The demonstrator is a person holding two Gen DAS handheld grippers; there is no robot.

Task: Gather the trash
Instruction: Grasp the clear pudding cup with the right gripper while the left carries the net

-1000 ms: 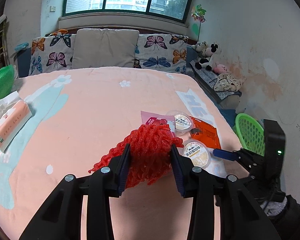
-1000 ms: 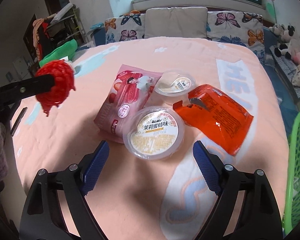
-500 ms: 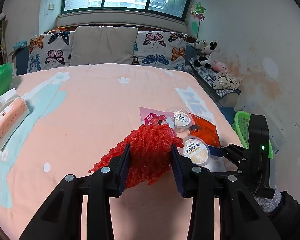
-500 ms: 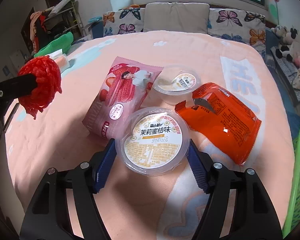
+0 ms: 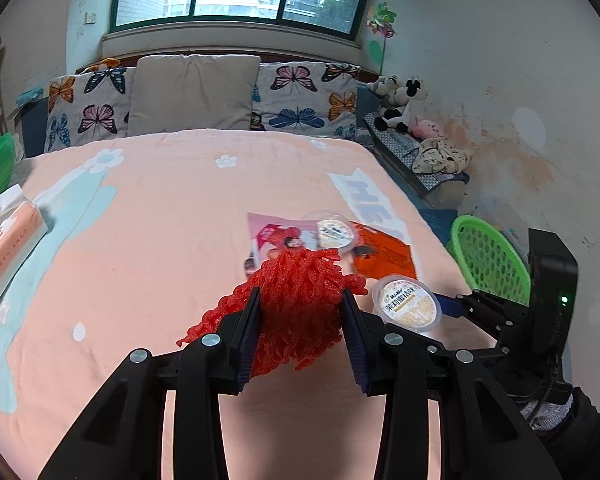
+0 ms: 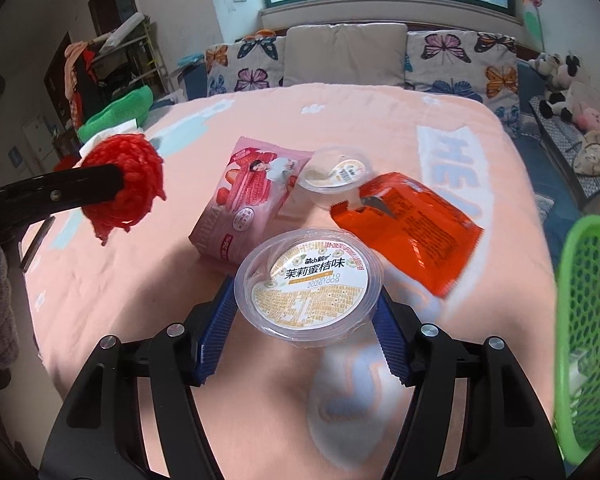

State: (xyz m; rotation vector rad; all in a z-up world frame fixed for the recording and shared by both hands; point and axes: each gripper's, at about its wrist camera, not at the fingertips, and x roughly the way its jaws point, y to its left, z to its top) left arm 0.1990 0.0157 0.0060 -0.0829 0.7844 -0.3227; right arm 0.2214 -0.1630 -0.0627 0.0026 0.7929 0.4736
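Observation:
My left gripper [image 5: 302, 310] is shut on a red foam net [image 5: 296, 304] and holds it above the bed; it also shows in the right wrist view [image 6: 124, 188]. My right gripper [image 6: 306, 320] is shut on a clear jelly cup with a white and yellow lid [image 6: 310, 280], which shows in the left wrist view too [image 5: 406, 304]. A second jelly cup [image 6: 334, 174], a pink snack bag [image 6: 248, 196] and an orange wrapper [image 6: 412, 228] lie on the pink blanket. A green mesh basket [image 6: 588, 320] stands right of the bed.
A tissue pack [image 5: 8, 248] lies at the bed's left edge. Butterfly pillows [image 5: 300, 96] and a beige cushion [image 5: 194, 92] line the head of the bed. Soft toys [image 5: 400, 104] sit on a bench by the right wall.
My right gripper moved forward around the near jelly cup and closed on it. My left gripper kept hold of the red net and shifted slightly.

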